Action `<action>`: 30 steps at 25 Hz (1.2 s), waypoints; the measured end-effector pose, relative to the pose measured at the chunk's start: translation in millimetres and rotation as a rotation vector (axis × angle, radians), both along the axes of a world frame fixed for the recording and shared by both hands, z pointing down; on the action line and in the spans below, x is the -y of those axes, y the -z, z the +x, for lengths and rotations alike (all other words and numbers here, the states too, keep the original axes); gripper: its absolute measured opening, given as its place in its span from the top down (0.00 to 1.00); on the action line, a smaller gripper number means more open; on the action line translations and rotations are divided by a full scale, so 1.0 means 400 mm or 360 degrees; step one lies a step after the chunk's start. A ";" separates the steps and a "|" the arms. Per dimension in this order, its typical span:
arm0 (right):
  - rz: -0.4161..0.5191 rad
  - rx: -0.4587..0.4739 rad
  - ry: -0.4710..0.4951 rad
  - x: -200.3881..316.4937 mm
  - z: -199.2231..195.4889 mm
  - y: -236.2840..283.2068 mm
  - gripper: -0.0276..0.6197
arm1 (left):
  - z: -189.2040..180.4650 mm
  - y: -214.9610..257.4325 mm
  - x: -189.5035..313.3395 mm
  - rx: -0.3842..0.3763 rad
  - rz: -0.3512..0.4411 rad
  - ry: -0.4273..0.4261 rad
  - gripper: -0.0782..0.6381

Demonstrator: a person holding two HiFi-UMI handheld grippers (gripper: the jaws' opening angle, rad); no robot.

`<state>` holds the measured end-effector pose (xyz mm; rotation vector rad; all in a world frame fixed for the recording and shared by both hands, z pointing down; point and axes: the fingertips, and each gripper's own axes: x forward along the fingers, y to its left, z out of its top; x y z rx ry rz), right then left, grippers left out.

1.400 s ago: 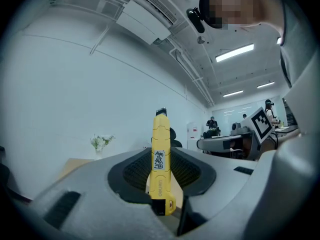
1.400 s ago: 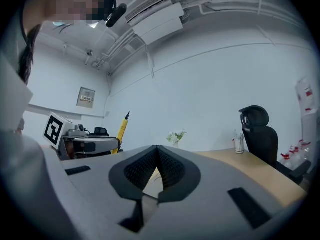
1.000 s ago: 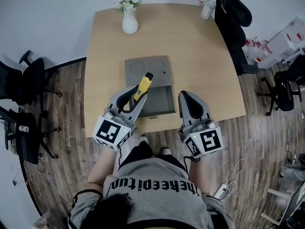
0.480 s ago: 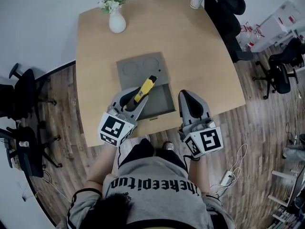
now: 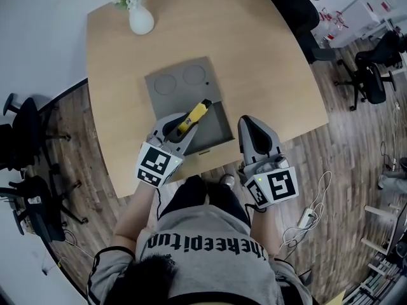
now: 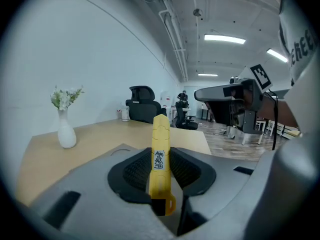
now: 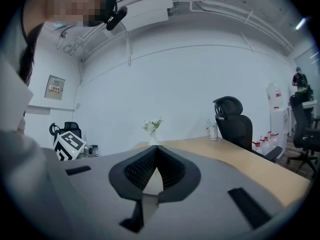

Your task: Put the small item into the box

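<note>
**A:** What sort of place is showing here?

**B:** An open-plan office. Black swivel chairs (image 5: 299,5) are standing around a large pale wooden table (image 5: 267,75) on a wood-plank floor (image 5: 356,170).

**A:** Is anything else pointing that way?

**B:** Yes: strip lights (image 6: 224,39) are glowing beside exposed pipes (image 6: 172,29) overhead. What may be more workstations (image 6: 186,115) are fading into a blurred distance, and a vase of flowers (image 5: 140,19) is sitting on the table.

Left hand-held gripper (image 5: 185,128) clamped; right (image 5: 252,122) closed.
</note>
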<state>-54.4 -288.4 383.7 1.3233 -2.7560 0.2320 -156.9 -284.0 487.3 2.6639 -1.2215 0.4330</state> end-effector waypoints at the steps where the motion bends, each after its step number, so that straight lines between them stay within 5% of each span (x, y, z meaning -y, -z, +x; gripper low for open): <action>1: -0.0009 -0.0004 -0.0012 0.001 0.004 -0.005 0.95 | 0.006 -0.012 0.002 0.0009 -0.0016 -0.0018 0.72; 30: -0.0102 -0.0056 -0.0216 0.007 0.096 -0.054 0.95 | 0.088 -0.305 -0.001 0.0400 -0.0487 -0.0279 0.72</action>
